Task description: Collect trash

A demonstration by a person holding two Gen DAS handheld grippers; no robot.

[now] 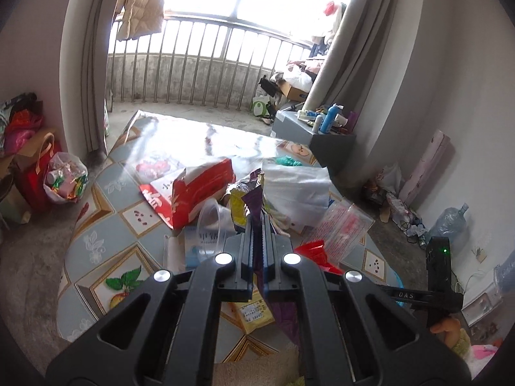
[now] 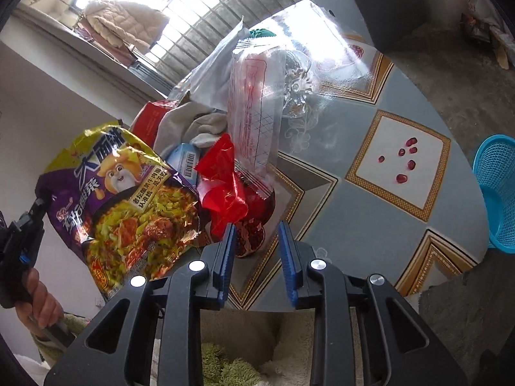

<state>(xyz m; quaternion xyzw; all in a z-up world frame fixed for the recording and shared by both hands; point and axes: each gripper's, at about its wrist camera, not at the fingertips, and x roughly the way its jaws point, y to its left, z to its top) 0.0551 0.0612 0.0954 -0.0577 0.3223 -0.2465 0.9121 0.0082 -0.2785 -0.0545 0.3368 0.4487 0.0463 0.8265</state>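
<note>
Left tongs (image 1: 257, 225) clamped on purple-and-yellow crinkled noodle packet (image 2: 125, 199), lifted off the table (image 2: 354, 148).
Right tongs (image 2: 256, 251) part-open, nothing between the blue pads, over a crumpled red plastic wrapper (image 2: 222, 183) and dark red pomegranate piece (image 2: 251, 234). Clear printed plastic bag (image 2: 254, 106), red tissue pack (image 1: 199, 189), clear plastic cup (image 1: 212, 225) also on the table. Blue mesh basket (image 2: 495, 189) beside the table edge.

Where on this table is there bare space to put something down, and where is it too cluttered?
Free: the table's stretch between the red wrapper and the blue basket, around the printed pomegranate-seed panel. Also the glossy far end toward the balcony railing. Crowded: the middle pile of red tissue pack, clear cup and white bag.
</note>
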